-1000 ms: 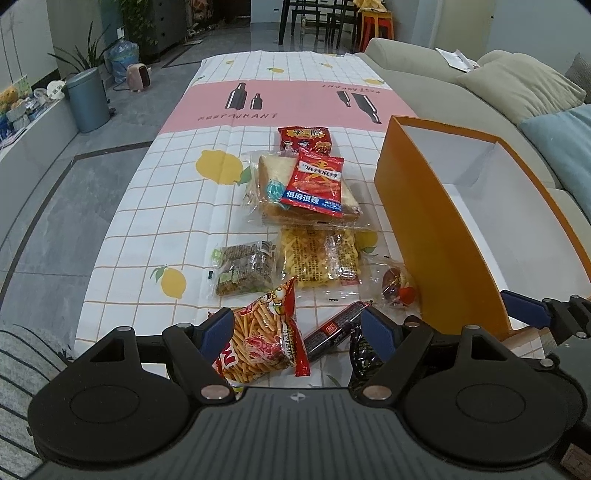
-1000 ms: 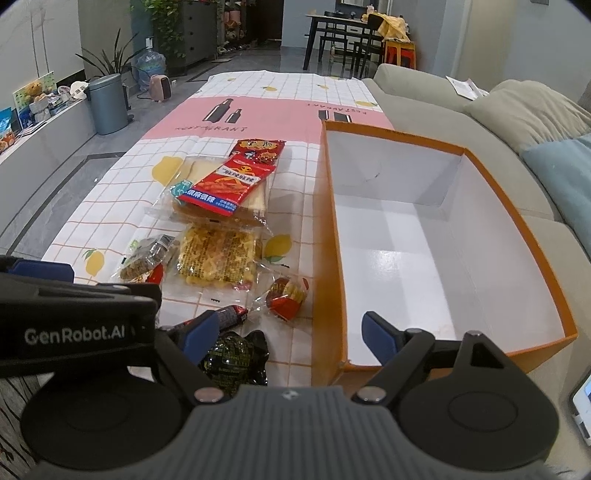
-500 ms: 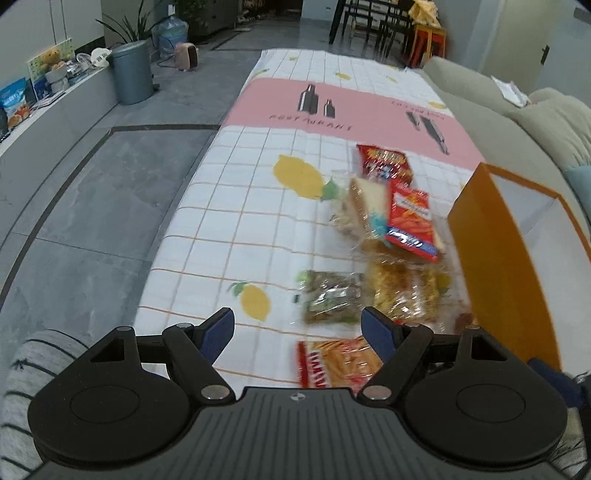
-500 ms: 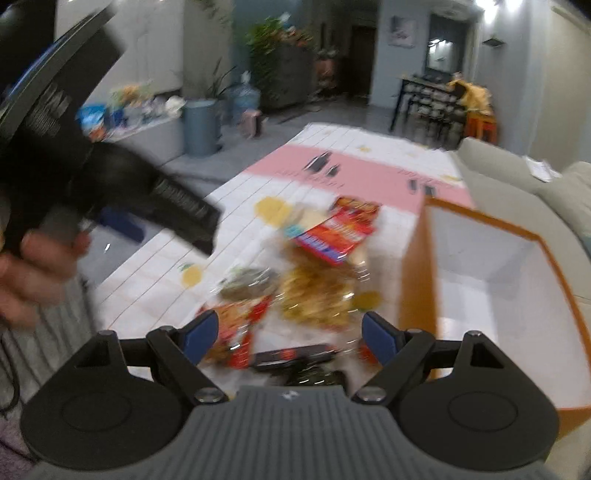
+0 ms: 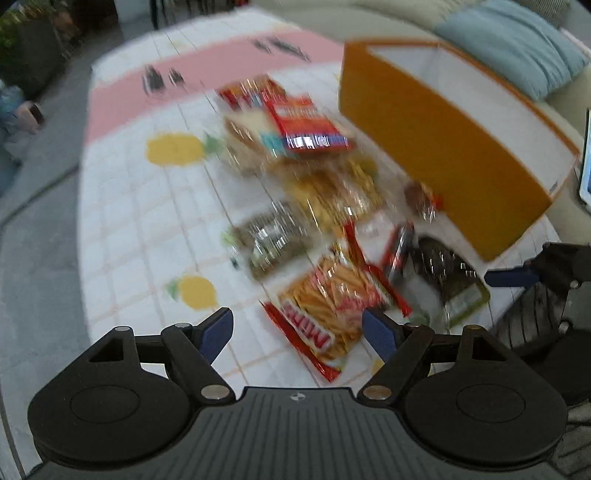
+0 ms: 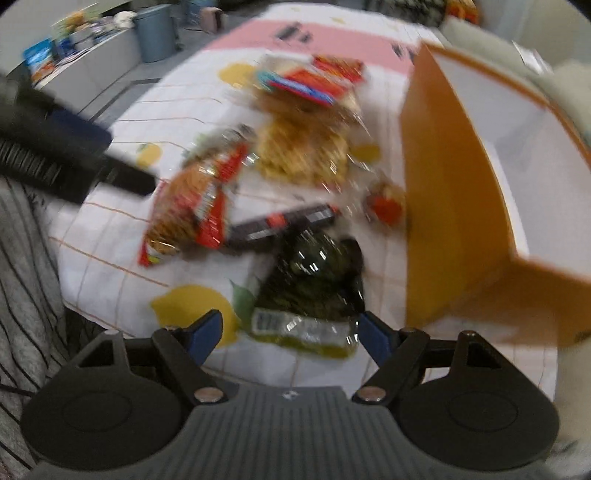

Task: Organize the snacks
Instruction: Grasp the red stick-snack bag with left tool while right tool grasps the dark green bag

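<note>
Both views are blurred. Several snack packets lie on the lemon-print tablecloth (image 5: 140, 221) beside an orange box (image 5: 436, 147) with a white inside. My left gripper (image 5: 297, 328) is open, hovering over the near end of a red bag of potato sticks (image 5: 332, 306). My right gripper (image 6: 290, 330) hangs over the near end of a dark green packet (image 6: 314, 280); its jaws are closing and wide apart, and the pads do not press the packet. A dark bar (image 6: 284, 221), a yellow noodle pack (image 6: 303, 147) and a red packet on bread (image 5: 306, 125) lie farther off.
The orange box (image 6: 461, 177) stands to the right of the snacks in both views. A sofa with a blue cushion (image 5: 517, 48) is behind it. A grey bin (image 6: 155, 33) and a low shelf stand at the far left. Striped fabric (image 6: 26, 266) is at the near table edge.
Both grippers have dropped closer to the table and tilted down. The left one rolled and came over the potato stick bag; the right one came over the dark green packet.
</note>
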Demonstrator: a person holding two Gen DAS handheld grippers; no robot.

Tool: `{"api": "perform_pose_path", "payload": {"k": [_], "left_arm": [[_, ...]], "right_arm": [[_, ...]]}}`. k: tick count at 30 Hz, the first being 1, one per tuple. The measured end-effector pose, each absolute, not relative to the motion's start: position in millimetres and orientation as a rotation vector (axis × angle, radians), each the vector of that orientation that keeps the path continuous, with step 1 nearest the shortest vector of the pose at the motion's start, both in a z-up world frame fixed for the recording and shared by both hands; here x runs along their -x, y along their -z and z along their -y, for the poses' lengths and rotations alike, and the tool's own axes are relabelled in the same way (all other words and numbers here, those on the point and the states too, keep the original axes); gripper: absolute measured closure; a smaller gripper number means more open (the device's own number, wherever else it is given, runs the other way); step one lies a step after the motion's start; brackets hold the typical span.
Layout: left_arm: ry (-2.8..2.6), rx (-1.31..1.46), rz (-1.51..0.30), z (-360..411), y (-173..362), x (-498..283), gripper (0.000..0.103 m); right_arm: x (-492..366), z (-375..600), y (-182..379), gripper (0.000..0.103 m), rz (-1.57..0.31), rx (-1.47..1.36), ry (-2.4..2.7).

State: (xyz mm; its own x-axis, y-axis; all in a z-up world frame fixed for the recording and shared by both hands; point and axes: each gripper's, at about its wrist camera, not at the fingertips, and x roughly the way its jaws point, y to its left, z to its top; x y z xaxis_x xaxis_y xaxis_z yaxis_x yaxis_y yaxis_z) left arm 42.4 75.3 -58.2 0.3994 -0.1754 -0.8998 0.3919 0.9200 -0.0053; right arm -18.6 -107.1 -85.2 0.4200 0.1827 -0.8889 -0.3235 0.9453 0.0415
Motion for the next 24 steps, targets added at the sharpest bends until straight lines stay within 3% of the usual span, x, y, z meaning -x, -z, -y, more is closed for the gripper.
{"api": "perform_pose_path", "payload": {"k": [9, 10, 16, 18, 20, 22, 24], "left_arm": [[0.506, -0.375, -1.137, -38, 79, -46, 0.011], [0.505, -0.394, -1.142, -34, 84, -47, 0.011], [0.468, -0.476, -1.174, -21, 106, -59, 0.011], [0.45, -0.513, -1.146, -16, 111, -62, 0.005], [0.443, -0.511, -1.11, -14, 110, -65, 0.008], [0.436, -0.456, -1.106, -18, 108, -68, 0.032], [0.423, -0.408, -1.118, -23, 106, -71, 0.037]], "right_arm": [[0, 125, 94, 0.024, -1.105, -0.073, -0.307], [-3, 127, 95, 0.027, -1.111, -0.096, -0.305], [-10, 126, 102, 0.024, -1.126, -0.07, -0.301], [-11, 129, 102, 0.023, -1.124, -0.082, -0.307], [-10, 129, 102, 0.023, -1.121, -0.075, -0.311], [-11, 129, 102, 0.023, -1.117, -0.066, -0.314], [-12, 129, 102, 0.023, -1.114, -0.062, -0.315]]}}
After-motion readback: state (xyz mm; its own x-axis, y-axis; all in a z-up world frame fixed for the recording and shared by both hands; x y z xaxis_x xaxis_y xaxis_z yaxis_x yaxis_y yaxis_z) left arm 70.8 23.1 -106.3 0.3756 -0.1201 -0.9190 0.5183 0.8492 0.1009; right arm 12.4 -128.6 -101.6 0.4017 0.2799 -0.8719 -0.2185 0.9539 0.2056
